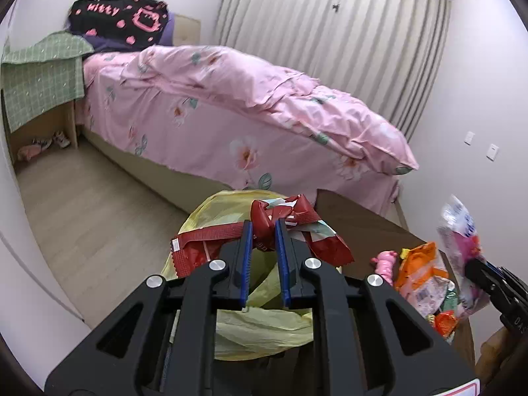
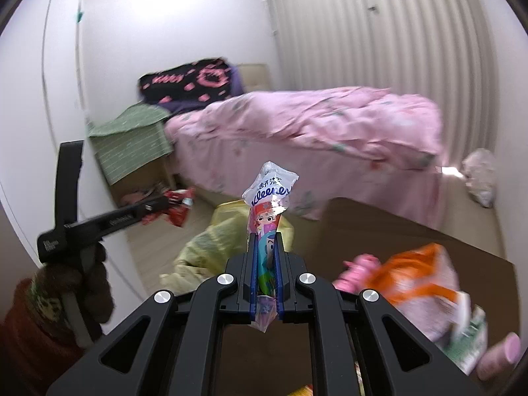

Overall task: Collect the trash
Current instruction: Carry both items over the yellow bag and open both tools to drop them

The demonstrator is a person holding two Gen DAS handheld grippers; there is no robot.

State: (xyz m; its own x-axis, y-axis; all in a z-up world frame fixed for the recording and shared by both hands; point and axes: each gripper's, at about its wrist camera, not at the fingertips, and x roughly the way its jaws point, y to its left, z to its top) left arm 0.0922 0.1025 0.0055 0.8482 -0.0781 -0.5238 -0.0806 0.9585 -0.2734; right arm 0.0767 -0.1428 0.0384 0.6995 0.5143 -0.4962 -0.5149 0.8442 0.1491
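Left tool (image 1: 264,231): nearest the lens, pinched red wrapper (image 1: 290,217).
Yellow bag (image 1: 231,208): lay at twelve o'clock beneath.
Right tool (image 2: 265,242): clamped tissue packet (image 2: 269,194).
Advice: centre both over the bag's mouth before releasing.

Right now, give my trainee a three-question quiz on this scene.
1. True or false: the left gripper holds a red wrapper.
2. The right gripper holds: A) a tissue pack B) a pink bottle C) nothing.
3. What colour is the bag beyond the left fingers?

Key: 1 true; 2 A; 3 yellow.
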